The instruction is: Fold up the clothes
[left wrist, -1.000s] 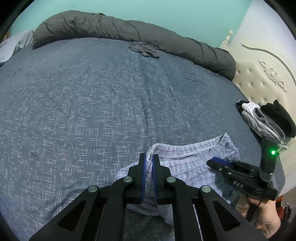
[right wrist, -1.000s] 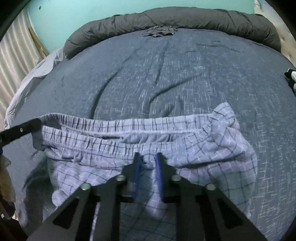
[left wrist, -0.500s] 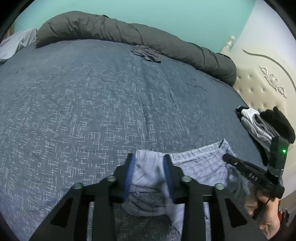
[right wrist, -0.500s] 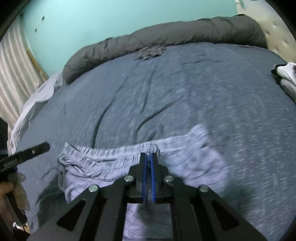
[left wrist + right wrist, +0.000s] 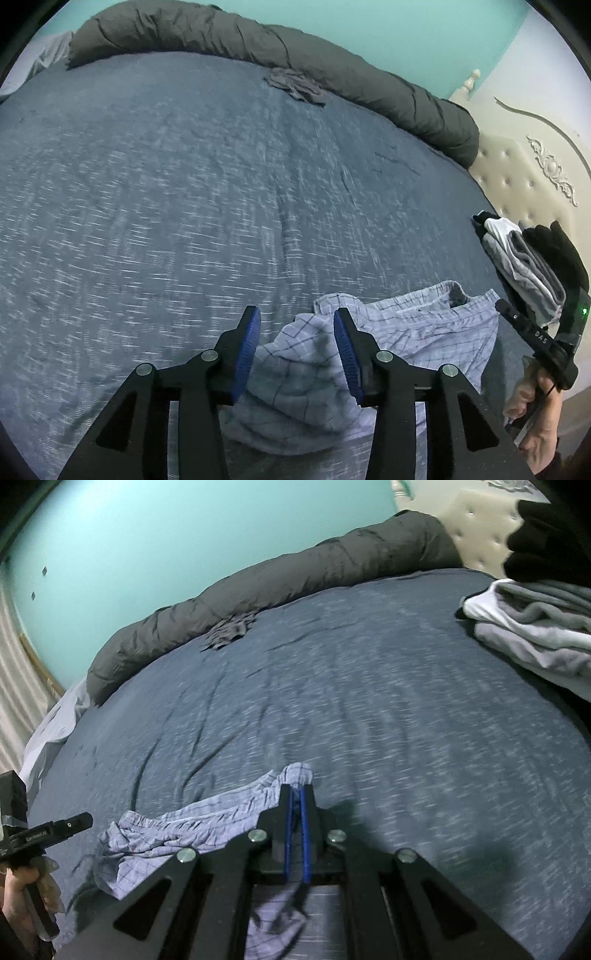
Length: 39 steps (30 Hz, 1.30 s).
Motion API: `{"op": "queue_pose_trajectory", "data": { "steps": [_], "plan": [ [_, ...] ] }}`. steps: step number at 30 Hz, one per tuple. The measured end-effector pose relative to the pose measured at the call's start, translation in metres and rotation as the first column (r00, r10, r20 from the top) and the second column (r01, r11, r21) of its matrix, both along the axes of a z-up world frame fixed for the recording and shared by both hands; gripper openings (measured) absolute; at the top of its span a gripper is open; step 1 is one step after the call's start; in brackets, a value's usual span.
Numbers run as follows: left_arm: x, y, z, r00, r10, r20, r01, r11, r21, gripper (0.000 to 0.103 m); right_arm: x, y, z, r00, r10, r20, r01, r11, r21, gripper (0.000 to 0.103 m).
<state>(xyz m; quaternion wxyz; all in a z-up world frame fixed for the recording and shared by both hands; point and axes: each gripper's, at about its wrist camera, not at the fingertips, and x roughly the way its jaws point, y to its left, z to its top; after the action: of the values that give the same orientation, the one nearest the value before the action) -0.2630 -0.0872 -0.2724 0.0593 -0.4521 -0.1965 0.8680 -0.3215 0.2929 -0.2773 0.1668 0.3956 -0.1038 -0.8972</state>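
Lying crumpled on the near part of the blue-grey bedspread (image 5: 184, 192): the pale checked shorts (image 5: 424, 332), elastic waistband toward the far side in the left wrist view. Hovering over the left end of the shorts with jaws spread wide and nothing between the blue pads (image 5: 248, 350): the left gripper (image 5: 297, 354), a bunched fold of cloth showing through the gap below it. Whether that fold is touching the pads: impossible to tell. Pinching the right end of the shorts: the right gripper (image 5: 295, 830), its blue pads drawn nearly together with checked cloth squeezed between them and more cloth hanging loose beneath the fingers. Trailing away leftward from that pinch across the bedspread, toward the left gripper at the frame edge of the right wrist view. Gripping each tool's handle: the left hand (image 5: 22, 893) and the right hand (image 5: 535, 413), both only partly showing. Sitting near the right edge of the bed, beside the cream tufted headboard (image 5: 517, 177): a stack of folded clothes (image 5: 524, 258) in white, grey and black, well apart from the shorts. Lying rolled along the far edge of the bed: a dark grey duvet (image 5: 258, 48), with a small crumpled grey garment (image 5: 295, 86) just in front of it. Behind all this: a teal wall (image 5: 184, 535).
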Motion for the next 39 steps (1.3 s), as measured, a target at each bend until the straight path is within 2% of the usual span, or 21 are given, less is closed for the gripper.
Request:
{"op": "queue_pose_trajectory", "data": {
  "steps": [9, 15, 19, 21, 22, 23, 25, 27, 31, 35, 39],
  "plan": [
    [-0.026, 0.03, -0.011, 0.998, -0.049, 0.032, 0.047, 0.997, 0.057, 0.048, -0.002, 0.034, -0.006, 0.999, -0.032, 0.014, 0.032, 0.999, -0.001, 0.004],
    [-0.037, 0.042, -0.027, 0.994, -0.072, 0.078, 0.065, 0.995, 0.079, 0.048, -0.004, 0.042, -0.013, 0.999, -0.025, 0.029, 0.026, 0.999, -0.023, 0.004],
    [-0.038, 0.044, -0.03, 0.994, -0.088, 0.071, 0.081, 0.992, 0.098, 0.046, -0.005, 0.04, -0.014, 0.999, -0.012, 0.033, 0.013, 0.999, -0.029, 0.004],
    [-0.037, 0.045, -0.029, 0.994, -0.093, 0.061, 0.086, 0.991, 0.098, 0.032, -0.005, 0.04, -0.015, 0.999, -0.008, 0.032, 0.009, 0.999, -0.033, 0.004],
    [-0.036, 0.045, -0.028, 0.994, -0.095, 0.056, 0.089, 0.991, 0.098, 0.02, -0.006, 0.039, -0.014, 0.999, -0.007, 0.031, 0.008, 0.999, -0.036, 0.004],
    [-0.036, 0.045, -0.028, 0.994, -0.097, 0.052, 0.092, 0.991, 0.099, 0.011, -0.006, 0.039, -0.014, 1.0, -0.005, 0.03, 0.007, 0.999, -0.039, 0.004],
    [-0.035, 0.046, -0.027, 0.994, -0.101, 0.042, 0.097, 0.99, 0.099, 0.008, -0.006, 0.038, -0.011, 1.0, -0.003, 0.023, 0.004, 0.999, -0.048, 0.004],
    [-0.029, 0.045, -0.011, 0.995, -0.098, -0.003, 0.098, 0.992, 0.082, 0.007, -0.003, 0.035, -0.001, 1.0, 0.005, -0.004, -0.005, 0.998, -0.06, 0.004],
    [0.001, 0.043, 0.044, 0.986, -0.086, -0.145, 0.089, 0.996, 0.01, 0.007, 0.006, 0.027, 0.03, 0.996, 0.03, -0.089, -0.037, 0.996, -0.083, 0.004],
    [0.03, 0.04, 0.099, 0.955, -0.083, -0.284, 0.069, 0.996, -0.059, 0.007, 0.022, 0.02, 0.072, 0.984, 0.053, -0.173, -0.073, 0.991, -0.109, 0.004],
    [0.058, 0.033, 0.152, 0.923, -0.067, -0.379, 0.038, 0.996, -0.082, 0.007, 0.038, 0.015, 0.112, 0.968, 0.082, -0.237, -0.113, 0.986, -0.122, 0.004]
  ]
}}
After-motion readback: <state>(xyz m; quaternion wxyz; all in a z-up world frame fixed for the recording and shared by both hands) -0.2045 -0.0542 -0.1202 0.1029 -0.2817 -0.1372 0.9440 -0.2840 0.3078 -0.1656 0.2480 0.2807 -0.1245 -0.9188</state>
